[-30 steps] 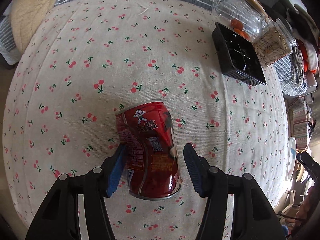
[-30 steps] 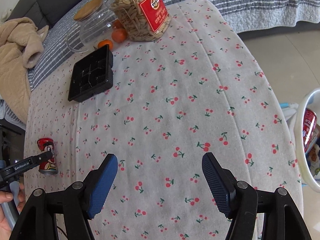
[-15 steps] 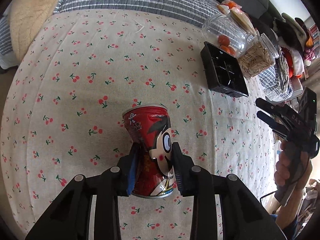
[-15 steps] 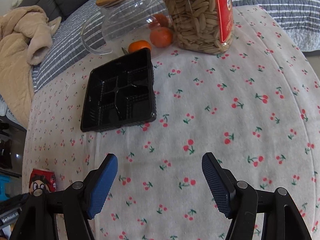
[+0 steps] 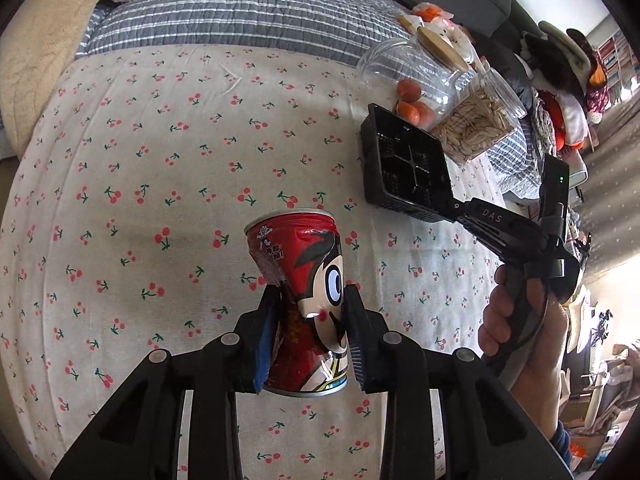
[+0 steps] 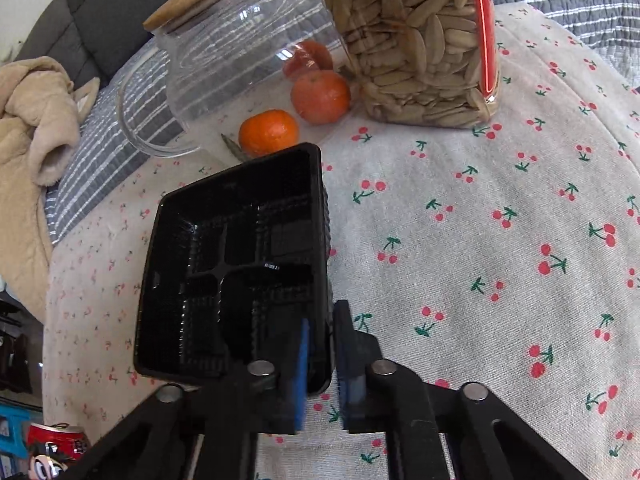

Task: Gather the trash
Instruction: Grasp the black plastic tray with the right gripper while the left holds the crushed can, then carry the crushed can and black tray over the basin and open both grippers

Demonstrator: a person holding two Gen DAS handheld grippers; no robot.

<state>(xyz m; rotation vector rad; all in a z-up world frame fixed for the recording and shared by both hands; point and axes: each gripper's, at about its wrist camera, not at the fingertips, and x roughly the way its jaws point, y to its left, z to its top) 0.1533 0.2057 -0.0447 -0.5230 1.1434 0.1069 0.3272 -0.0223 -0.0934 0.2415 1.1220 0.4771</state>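
Note:
My left gripper [image 5: 310,336] is shut on a crumpled red cartoon can [image 5: 306,300] and holds it over the cherry-print tablecloth [image 5: 160,184]. The can also shows at the bottom left of the right wrist view [image 6: 54,446]. My right gripper [image 6: 322,360] is shut on the near right wall of a black plastic tray [image 6: 236,264], one finger inside and one outside. In the left wrist view the right gripper [image 5: 456,208] grips the tray [image 5: 406,164] at its near corner.
A clear glass jug with a wooden lid [image 6: 236,60], three tangerines [image 6: 268,132] and a jar of seeds [image 6: 416,36] stand just behind the tray. A striped quilt [image 5: 240,12] and a beige blanket [image 5: 36,64] lie beyond the table's far edge.
My left gripper closed on the can and lifted it off the cloth. My right gripper moved forward to the black tray and closed on its wall.

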